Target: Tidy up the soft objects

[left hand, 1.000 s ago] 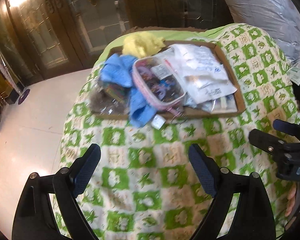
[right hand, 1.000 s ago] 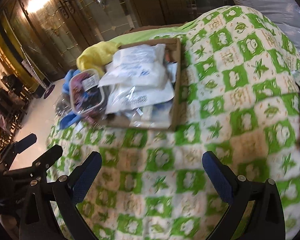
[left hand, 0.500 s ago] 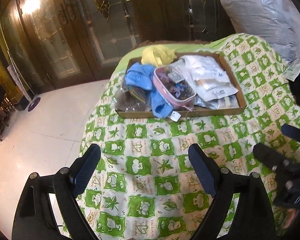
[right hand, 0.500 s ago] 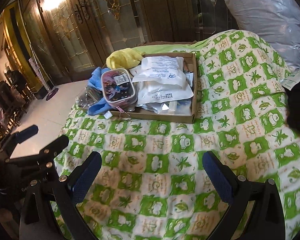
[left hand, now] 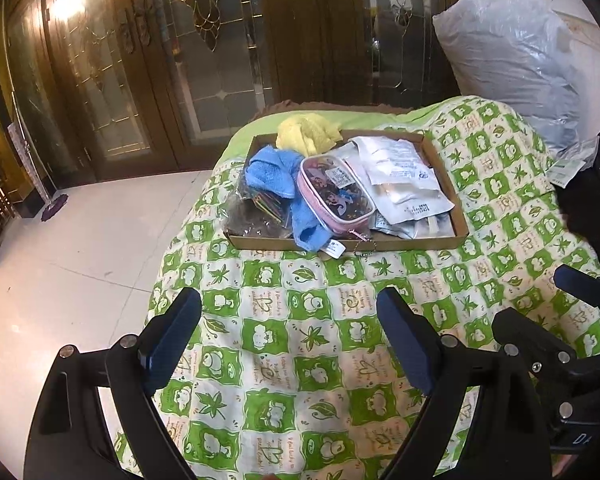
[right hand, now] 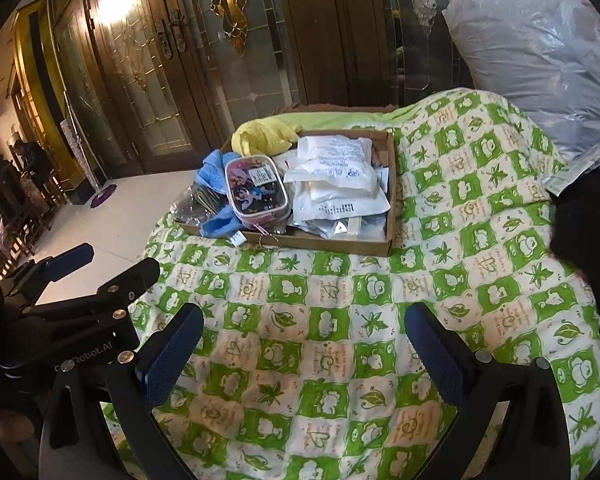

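Terry-soft blue towel (left hand: pixel 278 178) slumps over the cardboard tray's (left hand: pixel 384 242) near edge on the quilted bed (left hand: pixel 308 344); we judge it light and limp, best pinched at its overhanging corner. Left tool (left hand: pixel 288 332) and right tool (right hand: pixel 304 340) both gape, empty, well short.

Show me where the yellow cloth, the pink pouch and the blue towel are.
yellow cloth (left hand: pixel 306 135), left wrist view, middle of the bundle.
pink pouch (left hand: pixel 336 196), left wrist view, clear top face.
blue towel (right hand: pixel 212 172), right wrist view, upper folded part.
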A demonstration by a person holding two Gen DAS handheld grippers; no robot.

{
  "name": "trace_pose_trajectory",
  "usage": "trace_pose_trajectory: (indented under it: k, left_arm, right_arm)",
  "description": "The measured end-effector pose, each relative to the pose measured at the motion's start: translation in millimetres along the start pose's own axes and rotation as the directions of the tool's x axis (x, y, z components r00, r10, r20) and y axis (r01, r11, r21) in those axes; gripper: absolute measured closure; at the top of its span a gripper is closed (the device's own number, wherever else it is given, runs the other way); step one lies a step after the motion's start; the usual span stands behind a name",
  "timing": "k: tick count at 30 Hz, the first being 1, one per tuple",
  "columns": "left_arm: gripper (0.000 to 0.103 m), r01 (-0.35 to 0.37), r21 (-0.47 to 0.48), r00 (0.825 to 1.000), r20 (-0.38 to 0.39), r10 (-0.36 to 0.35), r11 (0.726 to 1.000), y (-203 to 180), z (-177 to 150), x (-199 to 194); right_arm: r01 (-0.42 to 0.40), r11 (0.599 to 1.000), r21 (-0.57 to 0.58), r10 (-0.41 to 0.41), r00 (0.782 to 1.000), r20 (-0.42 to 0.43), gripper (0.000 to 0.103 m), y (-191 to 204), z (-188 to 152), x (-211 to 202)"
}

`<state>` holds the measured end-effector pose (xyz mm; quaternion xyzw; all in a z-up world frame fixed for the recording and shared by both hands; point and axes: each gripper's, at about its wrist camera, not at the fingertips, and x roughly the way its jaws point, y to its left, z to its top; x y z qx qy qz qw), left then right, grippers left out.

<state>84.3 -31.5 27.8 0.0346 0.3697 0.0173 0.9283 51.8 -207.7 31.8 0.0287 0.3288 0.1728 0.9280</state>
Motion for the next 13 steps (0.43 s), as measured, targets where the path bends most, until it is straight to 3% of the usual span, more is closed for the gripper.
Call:
trace_pose_trajectory:
  k: [4, 9, 13]
  left_arm:
    - [0.013, 0.007, -0.010, 1.000, 0.019, -0.006, 1.000, 1.6, 1.0, -2.4]
    - [0.013, -0.034, -0.008, 0.999, 0.041, 0.034, 0.999, 3.3, 0.2, -3.7]
    - [0.013, -0.011, -0.010, 0.999, 0.030, 0.012, 1.000, 4.0, -0.2, -1.5]
  right_arm:
    - [0.005, 1.000, 0.000, -0.005, 1.000, 0.016, 0.000, 3.5, 1.1, -7.4]
    - [0.009, 1.000, -0.005, -0.009, 1.000, 0.014, 0.000, 6.0, 0.4, -9.0]
    - [0.017, 1.000, -0.008, -0.017, 1.000, 0.004, 0.000, 7.9, -1.0, -7.5]
